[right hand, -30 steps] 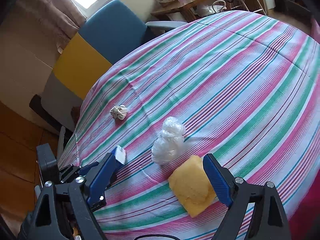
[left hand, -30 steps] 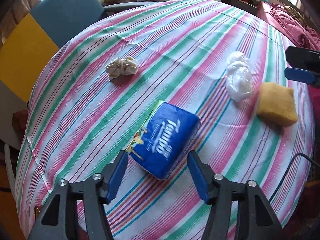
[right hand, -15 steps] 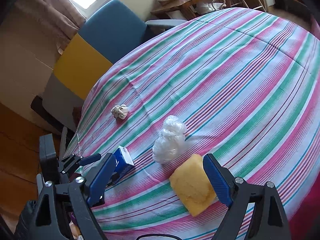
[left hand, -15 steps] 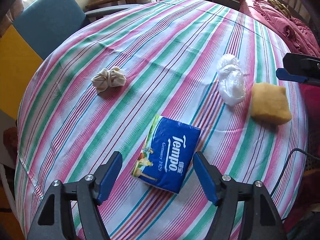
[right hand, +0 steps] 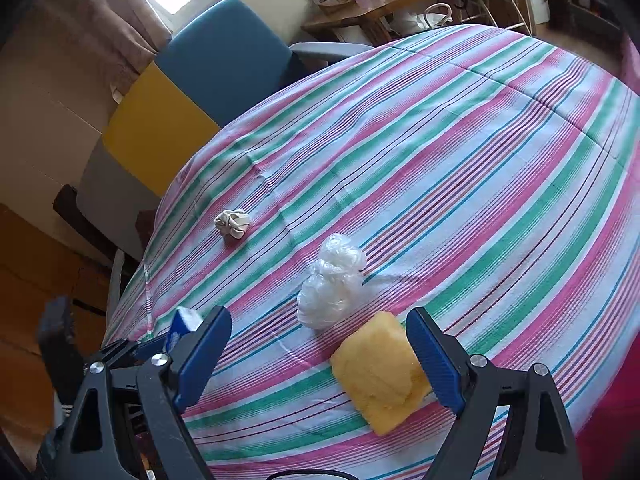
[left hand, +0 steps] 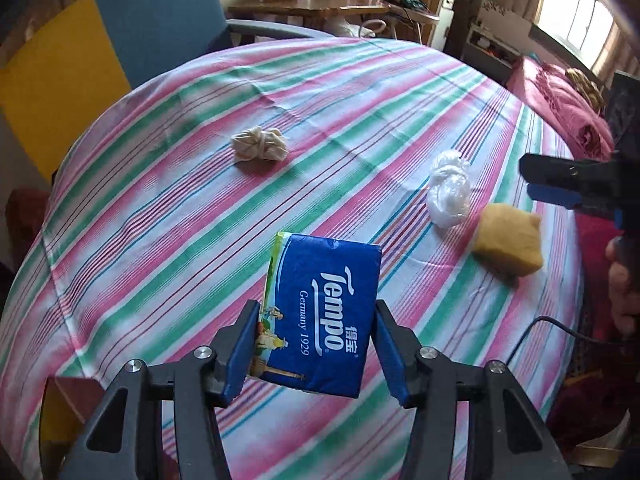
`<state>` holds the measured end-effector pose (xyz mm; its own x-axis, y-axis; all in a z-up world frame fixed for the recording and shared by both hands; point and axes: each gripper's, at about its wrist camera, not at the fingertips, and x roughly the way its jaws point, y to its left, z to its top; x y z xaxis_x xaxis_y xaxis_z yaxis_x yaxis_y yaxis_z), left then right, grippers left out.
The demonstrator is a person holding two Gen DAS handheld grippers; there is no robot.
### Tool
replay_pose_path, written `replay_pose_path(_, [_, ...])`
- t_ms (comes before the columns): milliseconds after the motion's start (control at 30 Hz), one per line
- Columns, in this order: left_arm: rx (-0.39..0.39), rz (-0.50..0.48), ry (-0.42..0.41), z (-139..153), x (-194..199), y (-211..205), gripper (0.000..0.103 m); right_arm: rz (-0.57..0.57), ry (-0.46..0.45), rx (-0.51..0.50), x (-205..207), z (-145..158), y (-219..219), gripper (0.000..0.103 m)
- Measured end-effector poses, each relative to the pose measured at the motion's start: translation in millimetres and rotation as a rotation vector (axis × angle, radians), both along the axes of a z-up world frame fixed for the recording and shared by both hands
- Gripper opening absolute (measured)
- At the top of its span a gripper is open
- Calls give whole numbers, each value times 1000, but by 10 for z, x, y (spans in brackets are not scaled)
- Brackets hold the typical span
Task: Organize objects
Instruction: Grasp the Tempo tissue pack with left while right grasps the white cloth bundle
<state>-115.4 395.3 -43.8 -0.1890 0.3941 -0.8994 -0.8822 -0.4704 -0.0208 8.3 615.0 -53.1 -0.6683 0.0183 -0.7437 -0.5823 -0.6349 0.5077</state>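
One tissue pack [left hand: 320, 320] low in the middle of the left view, tilted up off the striped counter [left hand: 360, 100], pinched across its two long sides by the left hand-held gripper [left hand: 315, 312], jaws closing, pads already against the wrapper. Probably light and soft, with a slick film wrapper: likely to dent under a hard squeeze and to slip or swing if pinched only near one end, so best taken at mid-length across the narrow width, much as now. Right hand-held gripper [right hand: 318, 316] released, jaws wide, nothing between the pads, hovering over a yellow sponge [right hand: 380, 372] at lower right of the right view. Just beside the sponge, up and to the left, a crumpled clear plastic bag [right hand: 332, 284]; further toward upper left, well apart, a knotted beige cloth [right hand: 232, 222]. Wide bare stripes across the middle and far side of the counter. Worth minding: the bag and sponge off to the right of the pack, the other gripper near them, a thin black cable [left hand: 560, 328] at lower right, a blue chair [left hand: 160, 20] past the far edge.
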Motion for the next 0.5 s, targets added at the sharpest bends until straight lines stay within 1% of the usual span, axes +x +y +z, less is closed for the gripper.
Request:
replay_pose_path(33, [14,20,3,47,-23,-83,56,15,-5,11,-20,13,-26,90])
replay_pose_path(100, [47,69,4,226,36,-383,56,65,-18,27,-91,39,-104,90])
replay_pose_path(133, [70,65,-1,289,48,-498,56,98,-25,36,-144,59,-155,90])
replay_pose_path(200, [111,105,-5,392,44,-750,56,168,-33,64,-286,133,-270,89])
replay_pose_path(267, [144,151,-15,434,-43,-920,56,233,-33,104,-477,232,-388,89])
replay_pose_path(367, [196,231,-20,576,-15,-1318,56,315,-41,181,-879,338,-558,87])
replay_pose_path(433, [220,279,-22,593,-24,-1509,56,348,-57,227,-1187,332,-628,82])
replay_pose_path(500, [241,326,-37,556,-29,-1710,56,358,-98,267,-1513,260,-639,68])
